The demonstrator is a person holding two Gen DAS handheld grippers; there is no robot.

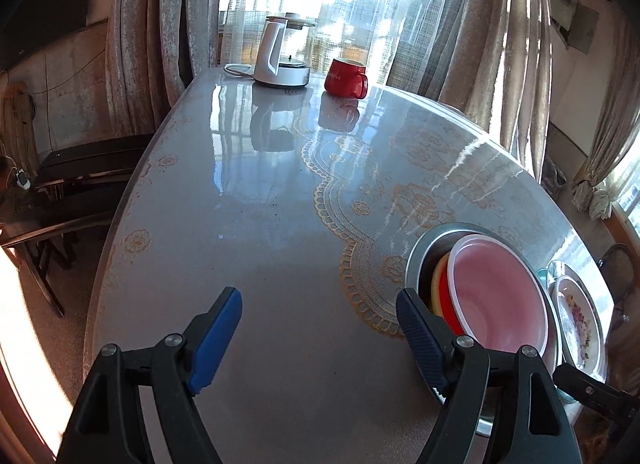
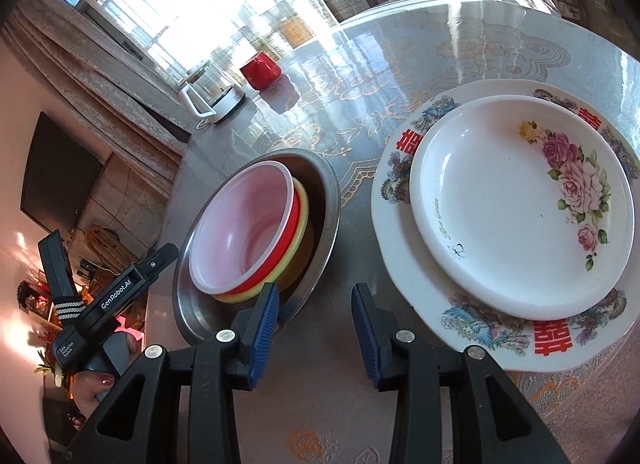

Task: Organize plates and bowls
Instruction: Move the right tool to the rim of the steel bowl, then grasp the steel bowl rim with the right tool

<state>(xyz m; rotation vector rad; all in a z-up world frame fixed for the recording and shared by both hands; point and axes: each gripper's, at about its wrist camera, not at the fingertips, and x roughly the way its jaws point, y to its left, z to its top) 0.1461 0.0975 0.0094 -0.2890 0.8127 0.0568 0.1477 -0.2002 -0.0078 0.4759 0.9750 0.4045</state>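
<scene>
**A:** Looking along the left wrist view first: the left gripper (image 1: 320, 328) stands wide apart with nothing between its blue pads, over bare tablecloth near the table's (image 1: 240, 232) near edge. Just to its right sits the steel basin (image 1: 416, 260), with a pink-lined red bowl (image 1: 496, 296) tilted inside it on a yellow bowl (image 1: 438, 284). Far off, by the window edge, stand a white kettle (image 1: 280, 51) and a red mug (image 1: 346, 77).

**B:** And the right wrist view?

**A:** The right gripper (image 2: 314, 324) is partly open and empty, over the cloth between the basin (image 2: 320, 183) and the plates. Its left pad (image 2: 264, 328) overlaps the basin's near rim; I cannot tell whether it touches. The rose plate (image 2: 520, 203) lies on the larger patterned plate (image 2: 404, 264) at the table's right edge.

**B:** So what is left?

**A:** Judging by this, both stacks are nested; only the red bowl (image 2: 244, 232) leans. Pinch its rim squarely, lift slightly, and seat it level. Keep the pad off the steel rim, or the basin may skid on the glossy cloth.
</scene>
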